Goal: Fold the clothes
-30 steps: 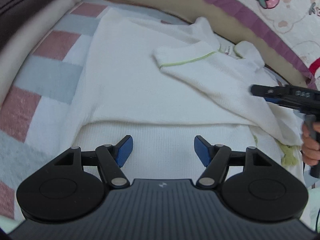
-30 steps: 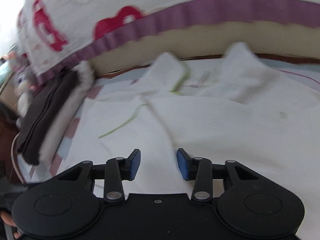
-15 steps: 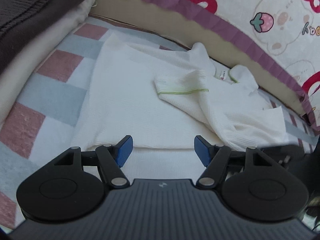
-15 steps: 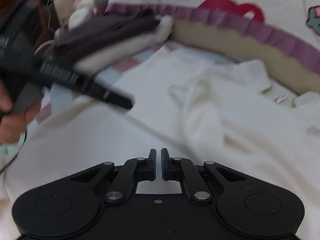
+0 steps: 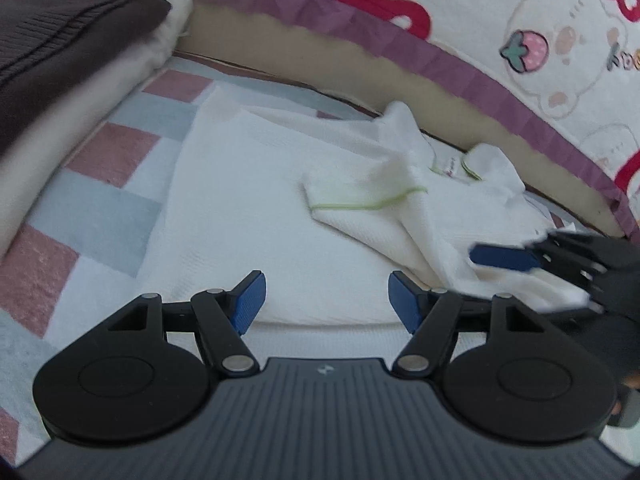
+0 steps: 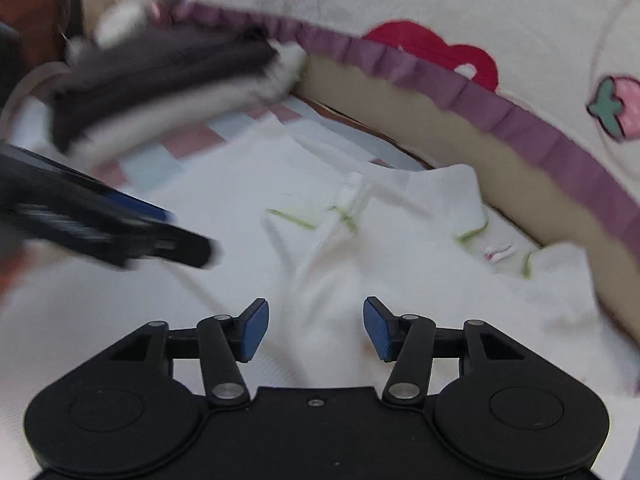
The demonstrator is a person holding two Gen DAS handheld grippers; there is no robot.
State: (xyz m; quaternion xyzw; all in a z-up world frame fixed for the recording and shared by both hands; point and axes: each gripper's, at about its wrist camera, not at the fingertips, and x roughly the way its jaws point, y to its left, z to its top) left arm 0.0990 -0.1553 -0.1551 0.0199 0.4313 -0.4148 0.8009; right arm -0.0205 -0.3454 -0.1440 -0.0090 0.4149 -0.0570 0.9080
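White polo shirt part-folded on the checked blanket, beside the bed's padded side

Sleeve lies turned in over the chest, collar by that padded side. Left gripper and right gripper both hover spread, holding nothing; a careless pinch at that loose bunched right side could drag the sleeve back out

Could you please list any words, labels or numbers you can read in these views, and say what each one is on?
Nothing reads clearly.
Quilt: dark lettering at the right edge, cut off and blurred, unreadable.
Neck tag of the white shirt: pink print, too small to read.
Left gripper body: a small logo mark, no words.
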